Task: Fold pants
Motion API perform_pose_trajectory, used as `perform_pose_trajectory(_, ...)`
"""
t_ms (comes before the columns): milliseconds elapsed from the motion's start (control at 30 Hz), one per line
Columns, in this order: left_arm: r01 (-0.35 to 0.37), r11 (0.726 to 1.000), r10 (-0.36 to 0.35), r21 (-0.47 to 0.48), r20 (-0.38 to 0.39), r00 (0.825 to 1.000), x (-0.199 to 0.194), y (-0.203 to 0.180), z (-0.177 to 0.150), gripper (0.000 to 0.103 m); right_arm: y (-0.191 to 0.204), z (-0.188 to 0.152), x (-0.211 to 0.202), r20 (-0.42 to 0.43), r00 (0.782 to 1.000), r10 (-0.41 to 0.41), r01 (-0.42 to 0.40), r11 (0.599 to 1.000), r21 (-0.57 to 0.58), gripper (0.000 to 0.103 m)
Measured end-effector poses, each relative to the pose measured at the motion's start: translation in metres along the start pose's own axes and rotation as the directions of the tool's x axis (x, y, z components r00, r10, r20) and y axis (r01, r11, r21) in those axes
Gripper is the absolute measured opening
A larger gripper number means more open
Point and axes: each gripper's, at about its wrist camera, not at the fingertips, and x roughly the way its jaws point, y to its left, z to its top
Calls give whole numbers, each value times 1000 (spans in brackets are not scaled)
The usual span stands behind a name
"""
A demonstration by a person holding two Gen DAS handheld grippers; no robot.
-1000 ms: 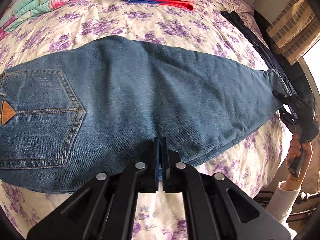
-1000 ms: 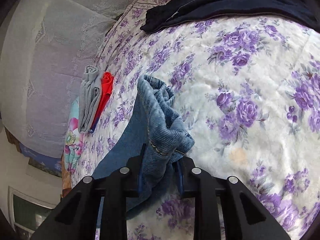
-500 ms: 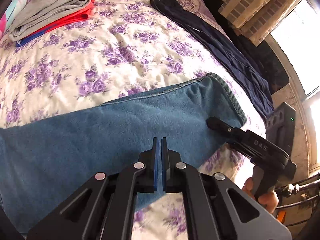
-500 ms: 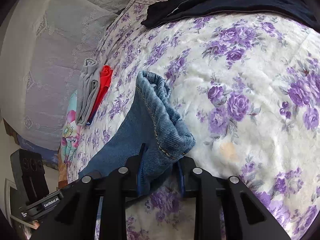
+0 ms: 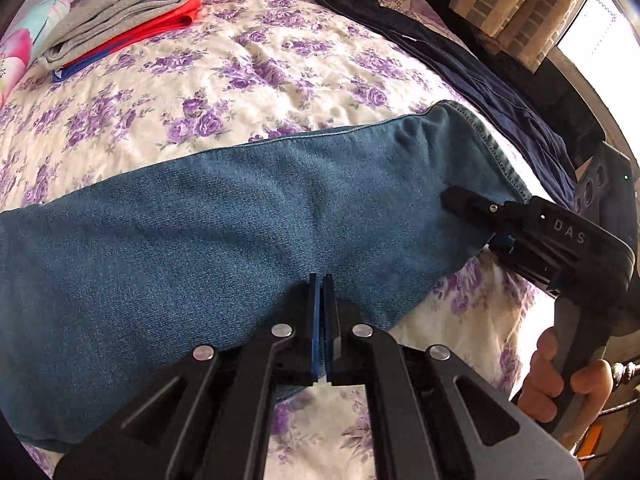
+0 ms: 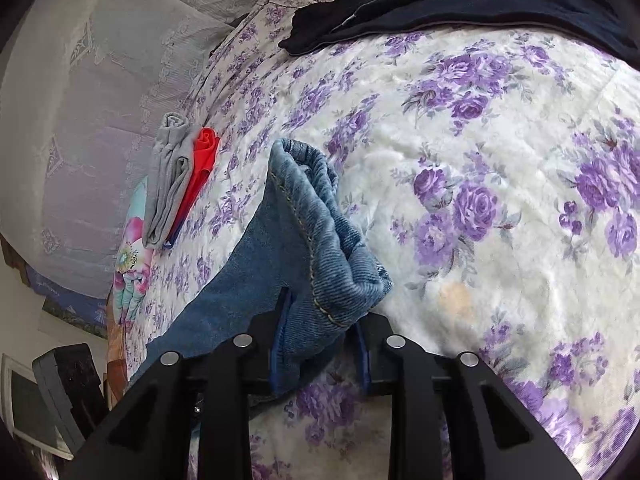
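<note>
Blue jeans [image 5: 240,216] lie flat across the floral bed, leg hems to the right. My left gripper [image 5: 322,292] is shut and empty, hovering over the near edge of the leg. My right gripper [image 6: 320,320] is shut on the bunched leg hem [image 6: 316,216]; in the left wrist view it [image 5: 476,216] holds the hem corner at the right.
A stack of folded grey and red clothes [image 5: 124,12] lies at the far left of the bed [image 5: 280,64], also in the right wrist view [image 6: 180,176]. Dark navy pants [image 5: 460,60] lie along the far right edge. A colourful blanket [image 5: 20,44] sits far left.
My left gripper has moved right along the jeans from the seat and pocket toward the leg hems, staying shut. The right gripper keeps its hold on the hem.
</note>
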Motion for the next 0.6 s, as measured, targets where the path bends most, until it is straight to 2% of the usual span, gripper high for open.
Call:
perform_pose_trajectory(300,14,1000,-14,-19,11,1000,4,2,5,1,10,2,-1,-12,999,-43,43,999,-10,29)
perform_pose_trajectory(367,50,998,-50,-34,15,999,1,8,4,2,24,0,-5,13,996,-92,92,993,-77,29)
perform_pose_trajectory(467,126,988,-126,-89,15,992,-10,28,-1,2,51,-6,-15,81,982,-168,182,962,-204,25)
perform_pose_trajectory(500,134,986,-132,-103,28,991,-19,38,-5,2,57,-7,-18,102,977,-189,208,950,-233,23)
perform_pose_trajectory(600,96,986,-88,-139,66,994,-53,76,-23,2,74,-10,-23,146,961,-236,270,916,-297,21)
